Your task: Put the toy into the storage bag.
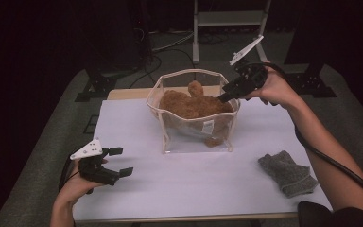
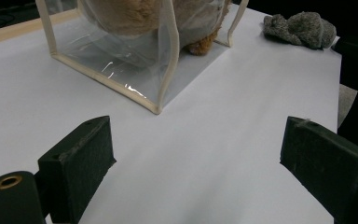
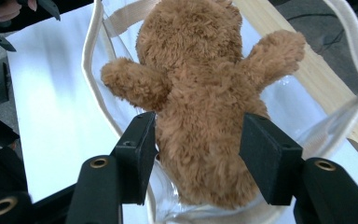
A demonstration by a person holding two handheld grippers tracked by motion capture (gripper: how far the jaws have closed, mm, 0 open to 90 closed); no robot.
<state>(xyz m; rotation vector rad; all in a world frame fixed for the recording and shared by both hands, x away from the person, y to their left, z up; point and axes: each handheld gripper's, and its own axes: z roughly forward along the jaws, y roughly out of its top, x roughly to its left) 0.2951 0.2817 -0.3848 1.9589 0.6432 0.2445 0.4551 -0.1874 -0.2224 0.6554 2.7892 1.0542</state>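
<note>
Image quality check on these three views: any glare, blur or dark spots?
High view: the room behind is almost black, while the white table top is evenly lit and soft. Left gripper view: bright glare streaks on the clear bag; the near fingers are slightly soft. Right gripper view: the plush bear is sharp, and the table at left is washed out.

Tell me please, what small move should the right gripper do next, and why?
Probably draw the right gripper up and away from the clear bag. The brown plush bear already lies inside the bag, and the jaws stand on either side of it and seem not to press it.
</note>
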